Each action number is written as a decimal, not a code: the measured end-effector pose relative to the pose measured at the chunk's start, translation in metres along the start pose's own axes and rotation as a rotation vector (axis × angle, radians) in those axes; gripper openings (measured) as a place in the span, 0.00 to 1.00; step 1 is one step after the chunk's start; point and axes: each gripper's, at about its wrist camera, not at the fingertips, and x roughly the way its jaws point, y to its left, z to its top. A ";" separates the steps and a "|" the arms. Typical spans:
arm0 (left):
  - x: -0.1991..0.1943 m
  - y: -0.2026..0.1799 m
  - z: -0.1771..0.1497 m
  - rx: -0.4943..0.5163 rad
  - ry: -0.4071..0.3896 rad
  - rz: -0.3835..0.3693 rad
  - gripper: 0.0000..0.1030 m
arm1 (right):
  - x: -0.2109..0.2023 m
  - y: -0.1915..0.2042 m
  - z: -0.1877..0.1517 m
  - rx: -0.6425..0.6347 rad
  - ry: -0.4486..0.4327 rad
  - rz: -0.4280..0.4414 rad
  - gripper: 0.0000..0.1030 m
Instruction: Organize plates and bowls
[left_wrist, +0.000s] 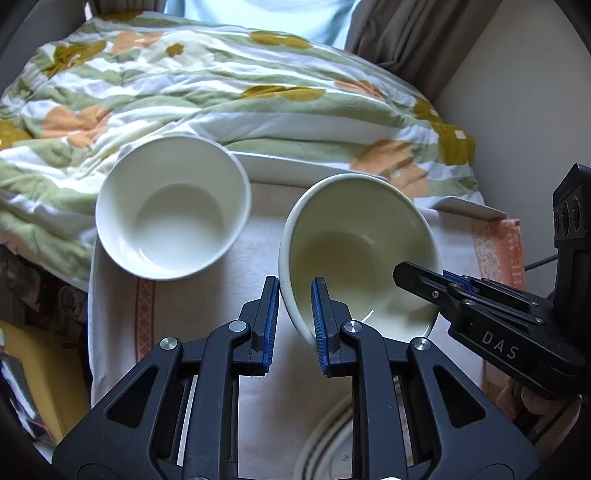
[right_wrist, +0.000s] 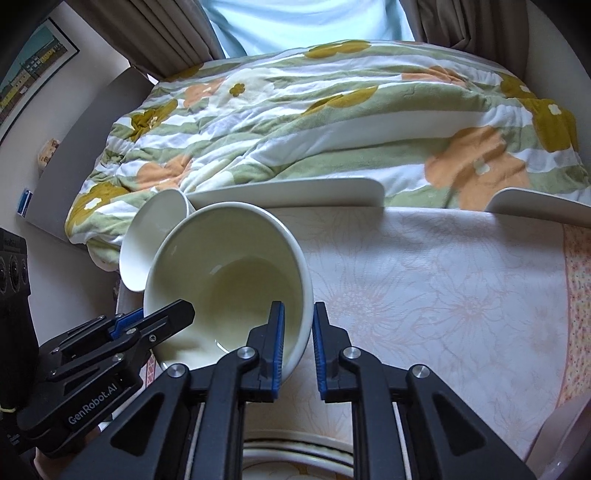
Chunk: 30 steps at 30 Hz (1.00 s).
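1. Cream bowl (left_wrist: 354, 251), tilted, its lower edge near the desk (left_wrist: 207, 332); whether it touches the cloth cannot be told from either view.
2. Left claw (left_wrist: 295, 321), clamped on the cream bowl's near-left rim, one blue pad (left_wrist: 318, 325) inside the wall and the other outside.
3. Right claw (right_wrist: 298, 347), clamped on the opposite rim of the same bowl, wall pinched between its pads; in the left wrist view only its black tip shows, over the bowl's right rim.
4. White bowl (left_wrist: 173, 206), upright at the desk's far-left corner, apart from the held bowl in the left view; in the right view largely hidden behind it.
5. Two white plates (right_wrist: 295, 194) at the desk's far edge, seen edge-on; the right-hand one is cut off.
6. Banded plate (right_wrist: 295, 454), below the claws, mostly hidden by the claw frames.
7. Flowered quilt (left_wrist: 221, 96), on the bed beyond.
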 end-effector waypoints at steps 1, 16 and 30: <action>-0.004 -0.006 0.000 0.009 -0.004 -0.002 0.15 | -0.008 -0.002 -0.001 0.006 -0.012 0.002 0.13; -0.060 -0.168 -0.044 0.099 -0.065 -0.047 0.15 | -0.153 -0.087 -0.057 0.009 -0.141 -0.053 0.13; 0.000 -0.318 -0.121 0.200 0.064 -0.087 0.15 | -0.202 -0.224 -0.134 0.148 -0.121 -0.117 0.13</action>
